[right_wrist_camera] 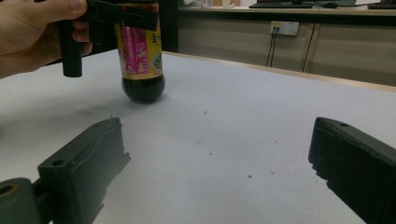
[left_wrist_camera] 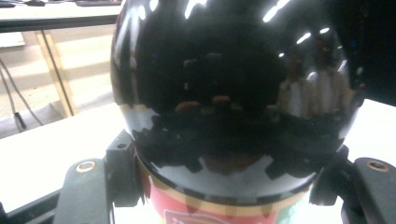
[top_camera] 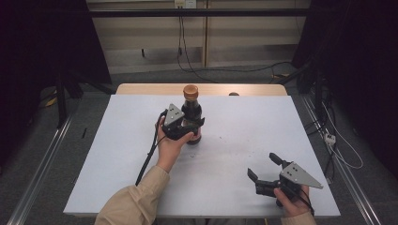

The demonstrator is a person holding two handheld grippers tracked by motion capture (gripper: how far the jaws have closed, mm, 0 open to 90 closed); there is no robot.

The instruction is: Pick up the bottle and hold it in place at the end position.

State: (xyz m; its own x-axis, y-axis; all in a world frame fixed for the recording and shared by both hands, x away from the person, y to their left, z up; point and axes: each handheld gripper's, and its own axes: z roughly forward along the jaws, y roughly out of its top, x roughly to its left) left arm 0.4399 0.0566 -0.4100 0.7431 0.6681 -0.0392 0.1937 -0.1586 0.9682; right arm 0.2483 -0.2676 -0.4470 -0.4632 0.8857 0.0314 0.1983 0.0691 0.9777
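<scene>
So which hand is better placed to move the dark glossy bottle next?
Left: the left gripper is already shut on the dark glossy bottle with the brown cap. The right gripper sits open, well apart from it.

We see a tan sleeve (top_camera: 133, 202) on the left forearm. Each hand carries a black gripper: the left gripper (top_camera: 187, 127) and the right gripper (top_camera: 264, 168) both bear a grey three-cornered plate dotted with small screws, and a black cable (top_camera: 148, 159) trails from the left one. Brass-ringed screw holes mark the blocky jaws.

Left gripper (top_camera: 191, 126) clamps the dark bottle (top_camera: 191, 110) — right gripper (top_camera: 264, 168) gapes apart.
</scene>
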